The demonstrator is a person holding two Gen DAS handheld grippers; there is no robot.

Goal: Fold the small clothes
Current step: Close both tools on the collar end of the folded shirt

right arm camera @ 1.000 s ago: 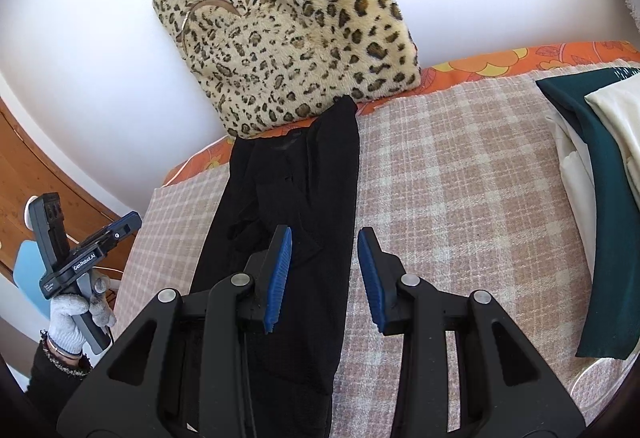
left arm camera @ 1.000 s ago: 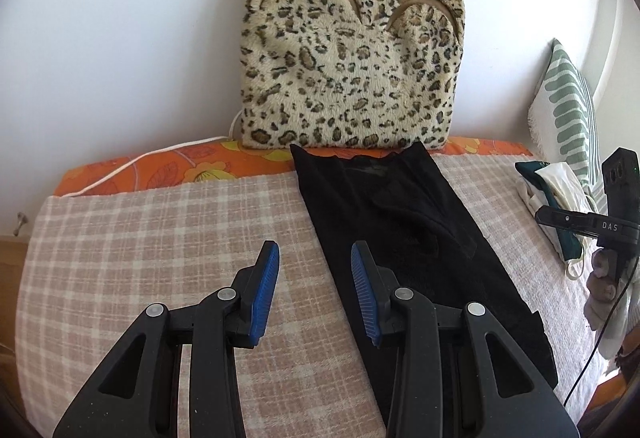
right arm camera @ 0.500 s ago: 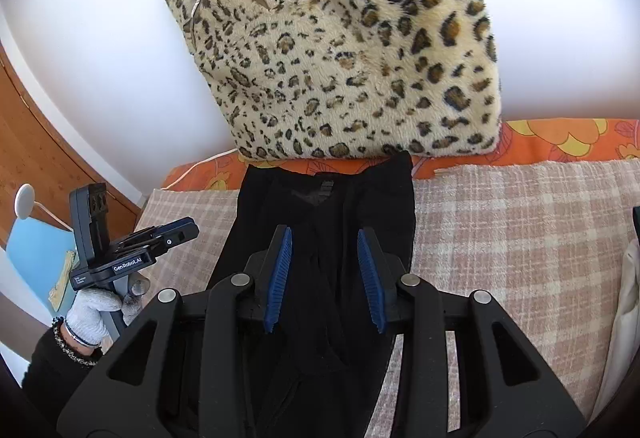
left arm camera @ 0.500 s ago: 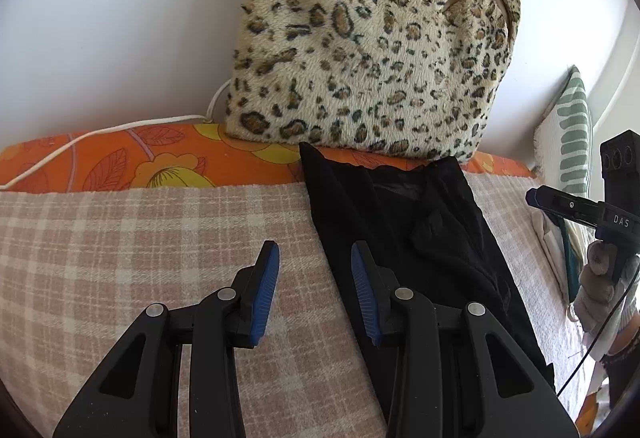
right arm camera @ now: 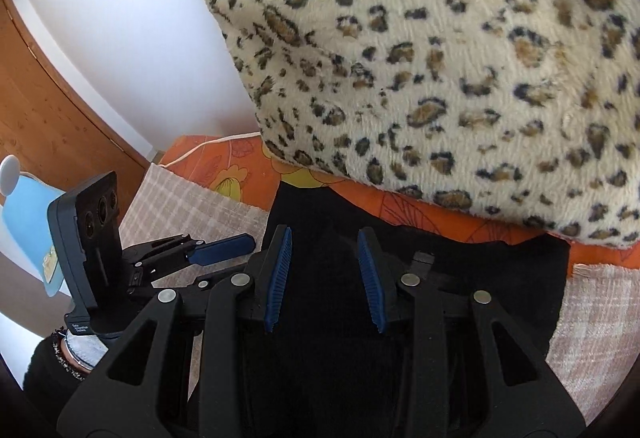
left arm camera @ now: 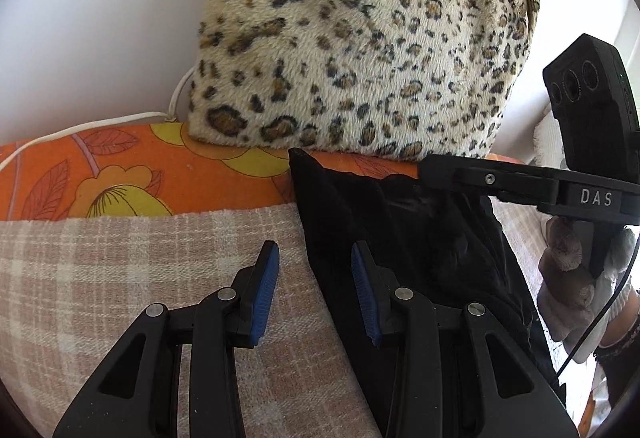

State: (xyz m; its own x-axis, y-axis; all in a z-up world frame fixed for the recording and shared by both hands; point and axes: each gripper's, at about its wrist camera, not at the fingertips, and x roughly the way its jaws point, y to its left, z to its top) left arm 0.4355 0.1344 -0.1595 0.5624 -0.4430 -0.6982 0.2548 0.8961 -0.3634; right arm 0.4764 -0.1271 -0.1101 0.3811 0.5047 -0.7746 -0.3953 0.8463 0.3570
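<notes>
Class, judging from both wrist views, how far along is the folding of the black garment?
Done: the black garment lies spread on the checked blanket. In hand: nothing; the left gripper and right gripper hover with open jaws near its top edge. Left: gripping and every fold.

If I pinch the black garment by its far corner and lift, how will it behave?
The black garment lies flat with soft wrinkles, so it will probably drape limply. It looks thin, likely light. On the textured plaid blanket it may drag rather than slide.
</notes>
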